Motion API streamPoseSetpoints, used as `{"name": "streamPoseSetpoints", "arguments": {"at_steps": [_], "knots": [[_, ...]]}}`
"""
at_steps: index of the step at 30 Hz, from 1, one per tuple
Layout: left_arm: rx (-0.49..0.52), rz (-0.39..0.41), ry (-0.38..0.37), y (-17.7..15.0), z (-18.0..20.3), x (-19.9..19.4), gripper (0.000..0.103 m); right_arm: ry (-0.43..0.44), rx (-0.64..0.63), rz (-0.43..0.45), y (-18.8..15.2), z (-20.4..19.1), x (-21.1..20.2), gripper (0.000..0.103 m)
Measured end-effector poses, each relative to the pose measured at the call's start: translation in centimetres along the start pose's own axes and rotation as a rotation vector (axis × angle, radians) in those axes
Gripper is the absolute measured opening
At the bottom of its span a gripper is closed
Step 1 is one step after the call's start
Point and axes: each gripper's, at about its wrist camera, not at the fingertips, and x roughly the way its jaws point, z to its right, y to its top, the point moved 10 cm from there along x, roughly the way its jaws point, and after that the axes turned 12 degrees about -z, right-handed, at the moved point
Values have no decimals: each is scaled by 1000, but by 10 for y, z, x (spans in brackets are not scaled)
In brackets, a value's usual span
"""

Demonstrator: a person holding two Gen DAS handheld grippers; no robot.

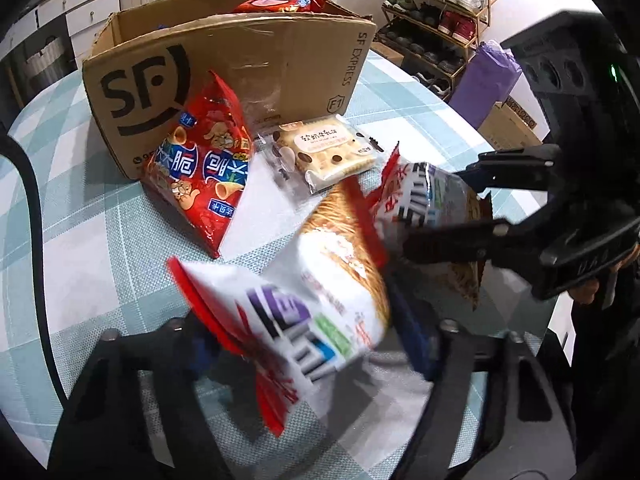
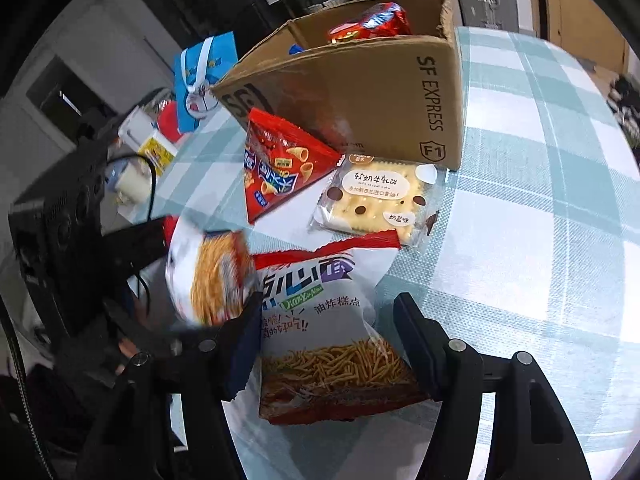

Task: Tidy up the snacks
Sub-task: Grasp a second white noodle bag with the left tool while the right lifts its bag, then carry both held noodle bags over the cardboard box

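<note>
Both noodle-snack bags sit just in front of the SF box on the checked tablecloth. Left gripper pinches one white bag, blurred. Right gripper pinches 2nd white bag. Red cone-snack bag leans on box front; cracker pkt lies beside it, near box corner.
</note>
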Motion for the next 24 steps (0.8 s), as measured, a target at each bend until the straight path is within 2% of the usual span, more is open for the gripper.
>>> {"name": "streamPoseSetpoints", "arguments": {"at_steps": [6, 8, 9, 12, 18, 24], "knots": [[15, 35, 15, -4, -7, -16, 62, -68, -51, -31, -6, -6, 12, 66], [18, 45, 19, -5, -9, -21, 60, -84, -64, -27, -6, -8, 14, 61], [12, 53, 18, -4, -11, -24, 59, -84, -73, -22, -6, -8, 13, 56], [0, 69, 16, -3, -14, -30, 55, -88, -95, -4, -6, -8, 9, 52], [-25, 113, 14, 0, -22, -43, 48, -72, -109, 66, -3, -6, -9, 51], [-43, 148, 16, 5, -21, -50, 47, -59, -84, 109, 3, -4, -22, 51]]}}
